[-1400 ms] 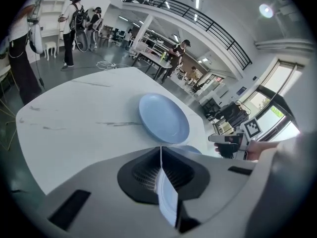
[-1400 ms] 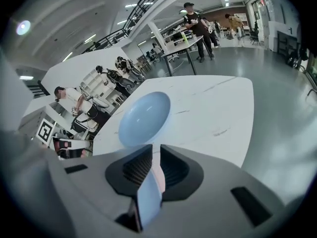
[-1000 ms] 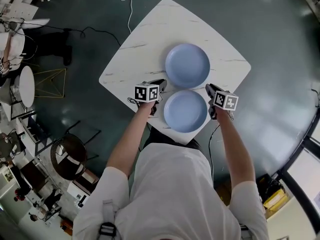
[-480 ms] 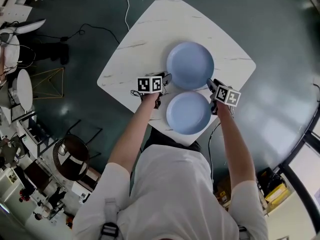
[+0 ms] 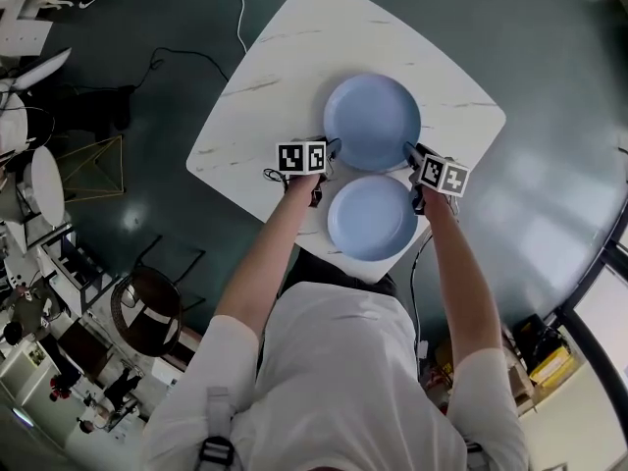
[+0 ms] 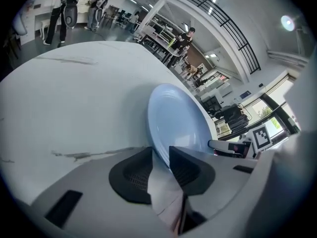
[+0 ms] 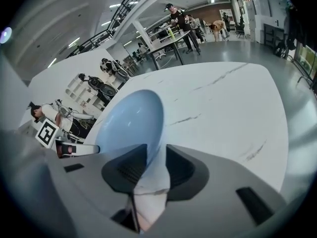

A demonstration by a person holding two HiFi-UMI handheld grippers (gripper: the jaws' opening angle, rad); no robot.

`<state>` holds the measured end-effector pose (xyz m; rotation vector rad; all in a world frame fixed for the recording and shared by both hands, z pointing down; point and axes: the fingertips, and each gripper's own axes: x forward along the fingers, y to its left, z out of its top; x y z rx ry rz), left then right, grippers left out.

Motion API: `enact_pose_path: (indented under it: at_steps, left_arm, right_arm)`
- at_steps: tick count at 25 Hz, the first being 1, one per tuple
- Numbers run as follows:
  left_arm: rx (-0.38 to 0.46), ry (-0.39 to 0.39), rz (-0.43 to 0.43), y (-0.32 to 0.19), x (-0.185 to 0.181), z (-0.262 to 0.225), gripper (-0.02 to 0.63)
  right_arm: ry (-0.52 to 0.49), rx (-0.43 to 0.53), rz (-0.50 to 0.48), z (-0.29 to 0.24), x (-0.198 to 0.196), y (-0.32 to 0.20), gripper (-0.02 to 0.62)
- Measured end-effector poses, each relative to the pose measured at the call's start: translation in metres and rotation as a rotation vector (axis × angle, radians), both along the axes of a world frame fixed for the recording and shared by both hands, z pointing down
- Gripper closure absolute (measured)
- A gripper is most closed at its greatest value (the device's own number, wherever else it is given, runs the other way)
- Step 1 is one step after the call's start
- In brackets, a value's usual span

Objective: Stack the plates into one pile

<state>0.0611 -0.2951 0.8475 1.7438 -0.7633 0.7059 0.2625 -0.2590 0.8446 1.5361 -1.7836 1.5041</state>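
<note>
— How do the jaws of the left gripper [image 6: 161, 150] stand?
— Spread, just easing inward, round the near rim of the farther round pale-blue plate [image 6: 178, 123], not pinching it
— And the right gripper [image 7: 156, 148]?
— Same, at that plate's other side; the nearer pale-blue plate [image 5: 372, 217] lies just beside it on the white marbled tabletop [image 5: 285, 77]

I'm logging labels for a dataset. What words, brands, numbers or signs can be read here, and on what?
No readable text anywhere.
Left cube and right cube: black-and-white square markers only, patterns rather than letters.
Far plate, near plate and table: plain, no print.
Background in both gripper views: any signs are too small and blurred to read.
</note>
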Motion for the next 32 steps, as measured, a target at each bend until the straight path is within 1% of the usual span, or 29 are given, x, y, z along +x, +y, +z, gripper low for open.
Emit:
enact_pose_path:
  at_steps: [1, 2, 3, 6, 10, 14, 19, 26, 32]
  left_arm:
    - [0.003, -0.002, -0.003, 0.0, 0.0, 0.001, 0.502]
    - [0.005, -0.002, -0.007, -0.001, 0.0, 0.001, 0.502]
    - [0.005, 0.001, -0.012, -0.001, 0.0, 0.001, 0.505]
    - [0.007, 0.006, -0.025, -0.004, 0.001, 0.0, 0.514]
    - [0.031, 0.009, -0.029, -0.007, 0.003, -0.01, 0.52]
    - [0.03, 0.022, -0.013, -0.003, 0.009, -0.022, 0.52]
    - [0.049, 0.038, -0.007, 0.01, 0.014, -0.041, 0.52]
    - [0.063, 0.035, 0.008, 0.041, 0.016, -0.062, 0.518]
    - [0.051, 0.017, 0.023, 0.086, 0.012, -0.072, 0.518]
  right_arm:
    - [-0.006, 0.0, 0.009, 0.0, 0.0, 0.0, 0.488]
    - [-0.012, -0.001, 0.018, 0.0, 0.0, 0.0, 0.506]
    - [-0.017, -0.003, 0.025, -0.001, 0.0, 0.0, 0.509]
    - [-0.024, -0.008, 0.032, -0.001, 0.0, 0.001, 0.512]
    - [-0.028, 0.0, 0.041, -0.009, 0.003, 0.002, 0.52]
    - [-0.024, -0.007, 0.011, -0.017, 0.007, 0.008, 0.518]
    - [-0.019, 0.01, 0.003, -0.032, 0.012, 0.019, 0.517]
    - [-0.009, 0.022, -0.037, -0.057, 0.013, 0.046, 0.515]
    - [-0.003, -0.001, -0.088, -0.062, 0.008, 0.087, 0.511]
